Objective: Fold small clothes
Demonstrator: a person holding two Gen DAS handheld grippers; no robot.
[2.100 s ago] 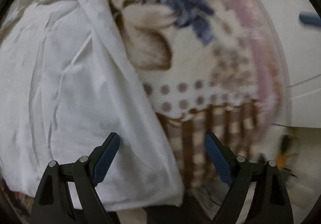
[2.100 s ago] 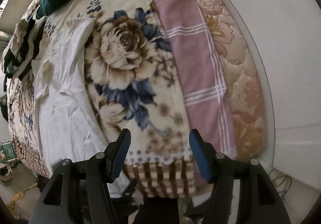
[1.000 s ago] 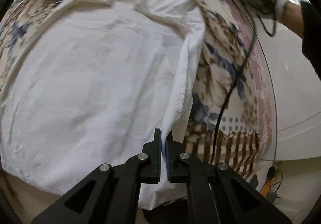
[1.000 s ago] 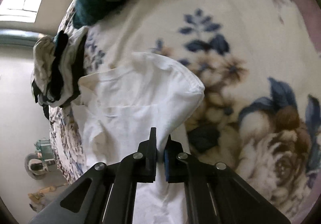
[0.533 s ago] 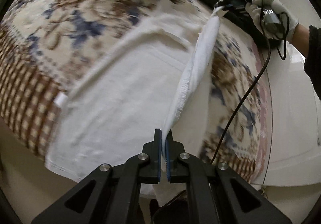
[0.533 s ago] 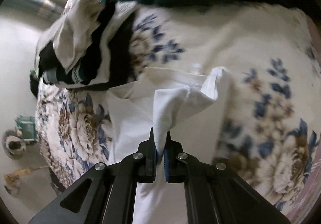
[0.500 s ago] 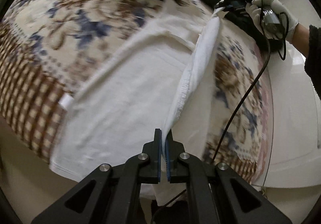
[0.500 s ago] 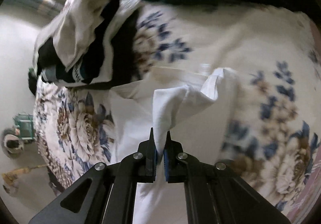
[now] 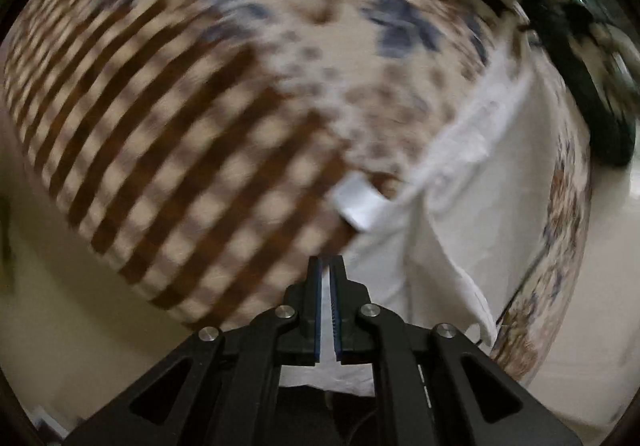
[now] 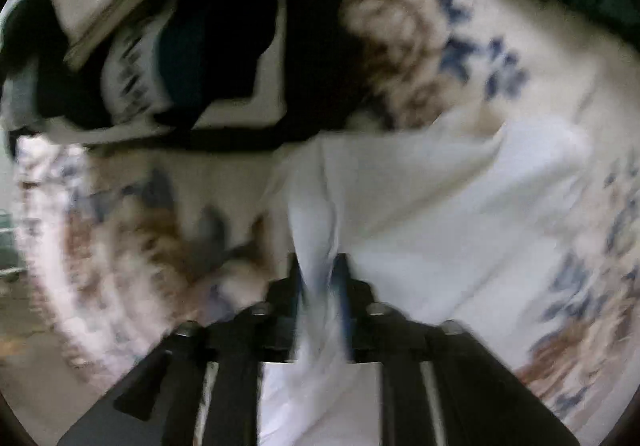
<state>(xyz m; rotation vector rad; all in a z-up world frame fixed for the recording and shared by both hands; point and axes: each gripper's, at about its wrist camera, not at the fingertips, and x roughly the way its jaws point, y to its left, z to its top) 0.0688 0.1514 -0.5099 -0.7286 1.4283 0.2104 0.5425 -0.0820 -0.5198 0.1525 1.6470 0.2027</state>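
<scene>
A white garment (image 9: pixel 448 214) lies on a floral blanket (image 9: pixel 320 58), at the right in the left wrist view. My left gripper (image 9: pixel 329 278) is shut on the white garment's lower edge, with white cloth showing between and under the jaws. In the right wrist view the white garment (image 10: pixel 432 198) spreads ahead and to the right. My right gripper (image 10: pixel 318 274) is shut on a bunched fold of the white garment that rises between its jaws. Both views are blurred by motion.
The blanket's brown checked border (image 9: pixel 168 166) hangs over the bed's edge, above a pale floor (image 9: pixel 60 306). A pile of dark and white clothes (image 10: pixel 168 46) lies on the bed at the upper left of the right wrist view.
Both grippers have swung to the left across the bed with the garment's edge in them. The left view now faces the checked border; the clothes pile looms closer in the right view.
</scene>
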